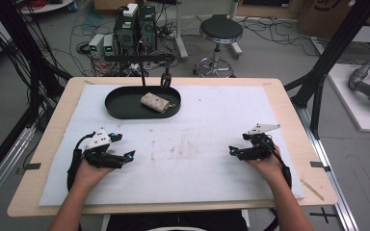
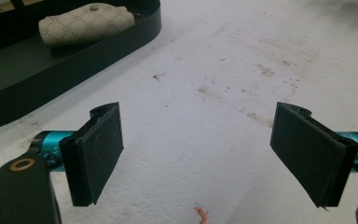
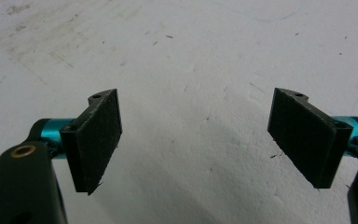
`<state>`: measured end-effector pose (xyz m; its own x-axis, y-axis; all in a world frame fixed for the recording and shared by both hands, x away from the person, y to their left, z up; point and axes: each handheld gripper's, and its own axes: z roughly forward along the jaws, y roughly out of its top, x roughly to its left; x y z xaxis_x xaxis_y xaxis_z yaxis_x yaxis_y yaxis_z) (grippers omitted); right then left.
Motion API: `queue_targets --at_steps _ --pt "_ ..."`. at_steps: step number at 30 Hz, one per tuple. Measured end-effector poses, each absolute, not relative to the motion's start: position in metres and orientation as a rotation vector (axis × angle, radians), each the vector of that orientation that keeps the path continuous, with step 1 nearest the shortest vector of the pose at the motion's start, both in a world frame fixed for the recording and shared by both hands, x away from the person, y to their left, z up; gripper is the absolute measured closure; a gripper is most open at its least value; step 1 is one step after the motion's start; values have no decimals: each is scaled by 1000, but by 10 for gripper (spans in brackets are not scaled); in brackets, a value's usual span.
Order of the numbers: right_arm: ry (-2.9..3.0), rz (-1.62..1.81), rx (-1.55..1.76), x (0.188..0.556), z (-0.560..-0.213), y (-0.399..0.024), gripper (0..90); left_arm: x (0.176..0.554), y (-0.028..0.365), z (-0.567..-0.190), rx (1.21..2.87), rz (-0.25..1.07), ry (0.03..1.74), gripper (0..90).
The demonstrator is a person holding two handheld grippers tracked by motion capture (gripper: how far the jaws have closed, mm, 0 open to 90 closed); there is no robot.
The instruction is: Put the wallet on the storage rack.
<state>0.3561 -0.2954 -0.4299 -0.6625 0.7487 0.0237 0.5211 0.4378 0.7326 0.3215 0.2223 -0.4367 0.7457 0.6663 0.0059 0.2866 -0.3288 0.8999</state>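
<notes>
- Two claws, left claw [image 1: 131,155] and right claw [image 1: 231,151], rest on the white tabletop [image 1: 212,120], jaws apart, empty.
- Patterned pouch [image 1: 154,102] lies inside black tray [image 1: 120,109], well apart from both.
- Risk: soft pouch slips from a shallow pinch; tray rim may block the approach or slide.

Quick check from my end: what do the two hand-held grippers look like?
Both match: the left hand-held gripper and right hand-held gripper are black with teal joints, flat black padded jaws, a brass-ringed hole, a grey three-cornered top plate and a black trailing cable. Forearms are bare, no sleeves.
</notes>
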Motion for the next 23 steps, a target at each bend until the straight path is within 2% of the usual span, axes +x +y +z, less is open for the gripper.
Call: queue_targets --at_steps 23 --pt "2394 1066 1120 357 -432 -301 179 322 220 -439 1932 452 737 169"
